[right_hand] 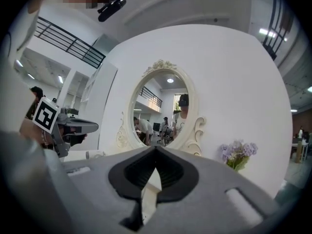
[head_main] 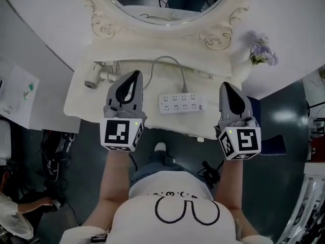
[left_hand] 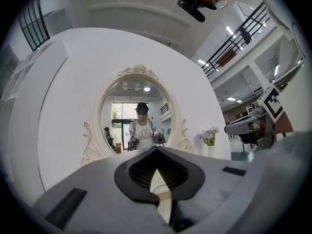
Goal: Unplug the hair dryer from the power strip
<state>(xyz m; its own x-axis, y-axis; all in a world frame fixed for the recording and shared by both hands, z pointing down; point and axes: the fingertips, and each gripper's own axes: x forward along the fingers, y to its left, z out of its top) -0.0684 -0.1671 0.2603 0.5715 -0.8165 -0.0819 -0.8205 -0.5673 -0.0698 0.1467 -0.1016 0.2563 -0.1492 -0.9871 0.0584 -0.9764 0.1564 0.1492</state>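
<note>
Two closed empty tools, left tool (head_main: 135,74), right tool (head_main: 224,85), white tabletop (head_main: 84,100), power strip (head_main: 181,103), mirror (head_main: 167,1)

Wears a white short-sleeved T-shirt (head_main: 175,197) with a black outline drawing across the chest and a row of small black marks above it. Blue jeans (head_main: 148,168) below, and a white shoe (head_main: 160,147). Same build on the left gripper (head_main: 136,76) and the right gripper (head_main: 224,86): light grey moulded shells tapering to a rounded point, with a black teardrop-shaped recess, ribbed inside, down the middle, and rectangular slots sunk either side. At the back, white with black square markers, the left cube (head_main: 122,133) and the right cube (head_main: 240,143), each with a tiny green light near its upper edge.
</note>
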